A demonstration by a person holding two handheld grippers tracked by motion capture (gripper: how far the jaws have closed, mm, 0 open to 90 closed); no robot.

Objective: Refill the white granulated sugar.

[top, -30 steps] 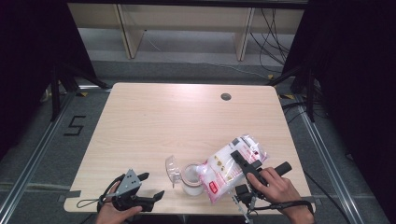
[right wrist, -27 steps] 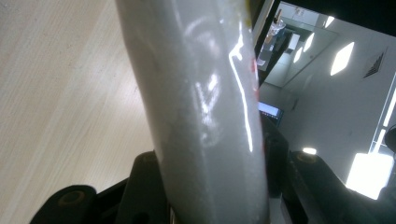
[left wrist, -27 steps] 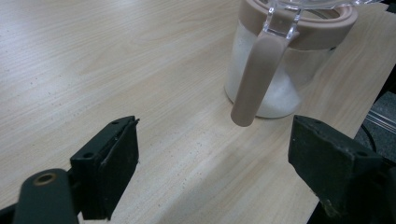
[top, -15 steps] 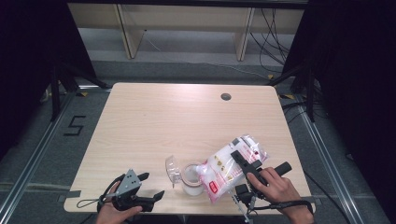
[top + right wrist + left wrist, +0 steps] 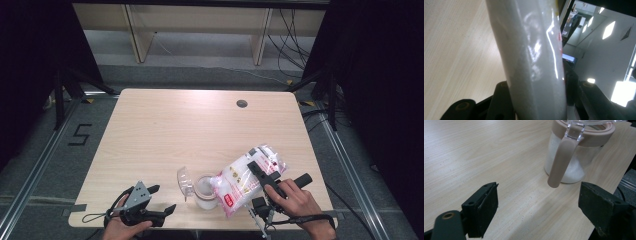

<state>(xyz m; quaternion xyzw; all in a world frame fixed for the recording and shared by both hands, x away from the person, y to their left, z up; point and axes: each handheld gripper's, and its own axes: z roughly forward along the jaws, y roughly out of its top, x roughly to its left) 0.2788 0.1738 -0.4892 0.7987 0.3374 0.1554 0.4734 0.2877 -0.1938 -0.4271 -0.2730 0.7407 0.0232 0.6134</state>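
In the right gripper view the glossy white bag (image 5: 534,62) blocks most of the scene, and its print is unreadable. It is a soft, crinkled plastic pouch of white grains with red-and-white labelling, clamped between the jaws of the right tool (image 5: 261,172) and tilted, its lower end at the jar's mouth. The jar (image 5: 574,157), clear with a beige collar and beige latch strap, clear lid flipped back, holds white granules. It stands just ahead of the left tool (image 5: 165,200), right of its centre line, whose jaws gape wide and empty, held low and level over the pale wood-grain bench (image 5: 165,130).
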